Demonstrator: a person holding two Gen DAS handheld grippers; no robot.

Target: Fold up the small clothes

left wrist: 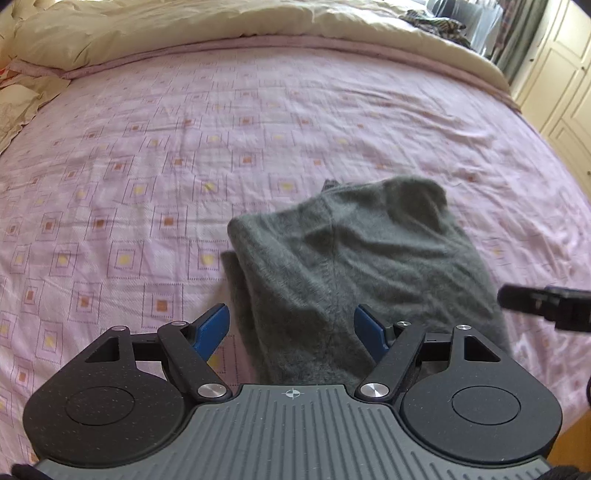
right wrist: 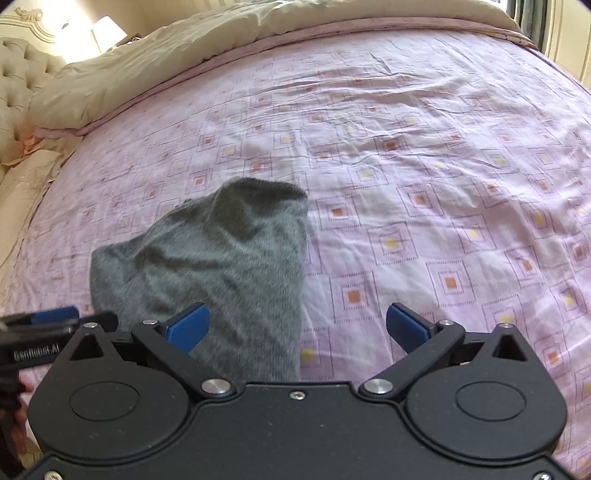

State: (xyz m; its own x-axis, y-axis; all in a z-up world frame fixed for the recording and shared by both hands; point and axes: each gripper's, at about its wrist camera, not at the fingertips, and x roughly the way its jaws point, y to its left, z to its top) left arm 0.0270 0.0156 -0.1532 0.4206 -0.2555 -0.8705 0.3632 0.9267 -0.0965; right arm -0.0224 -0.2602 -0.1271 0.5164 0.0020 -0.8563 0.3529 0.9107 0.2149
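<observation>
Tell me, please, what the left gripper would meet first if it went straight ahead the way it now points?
Most likely the grey knit garment: it lies directly between the open fingers of the left gripper, on the pink bedsheet. Depth is hard to judge.

The garment's (left wrist: 354, 266) near end is disappearing behind the left gripper's (left wrist: 291, 328) body at six o'clock, so its hem is going unseen. In the right wrist view the garment (right wrist: 218, 266) is blurring, and its near edge is hiding behind the right gripper (right wrist: 295, 328). The left gripper (right wrist: 55, 325) is being cut off at nine o'clock there, while the right gripper (left wrist: 546, 302) is being cut off at three o'clock in the left view. Dark clothes (left wrist: 436, 20) at one o'clock are staying too small to identify.
</observation>
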